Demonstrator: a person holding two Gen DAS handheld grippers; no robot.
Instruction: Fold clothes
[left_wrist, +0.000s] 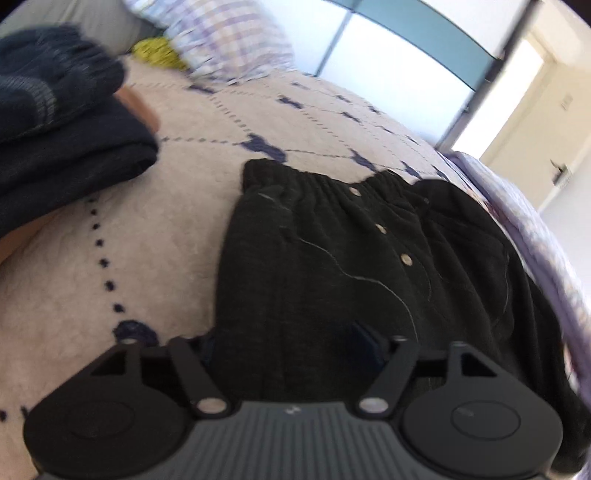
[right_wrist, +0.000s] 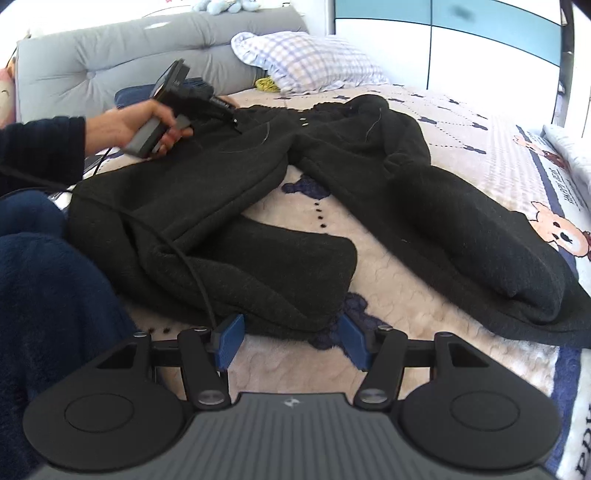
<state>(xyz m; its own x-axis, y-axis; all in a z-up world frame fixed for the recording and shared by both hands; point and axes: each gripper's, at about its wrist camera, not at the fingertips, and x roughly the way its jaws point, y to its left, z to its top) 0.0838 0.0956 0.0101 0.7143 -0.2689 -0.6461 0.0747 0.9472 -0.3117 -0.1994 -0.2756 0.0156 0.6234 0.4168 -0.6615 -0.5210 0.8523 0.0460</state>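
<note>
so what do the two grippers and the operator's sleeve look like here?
Right gripper: black linkage arms with silver pivot pins, ribbed grey body, blue textured finger pads. Left gripper has the same build; a black cable trails across the garment. The sleeve is dark navy knit.

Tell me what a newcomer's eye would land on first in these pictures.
First, the black coat spread open across the middle of the bed, snap buttons near its collar and one sleeve reaching right. Next, the left hand-held gripper at the collar, gripped by a hand in a dark sleeve. The right hand-held gripper stands open at the coat's near hem.
</note>
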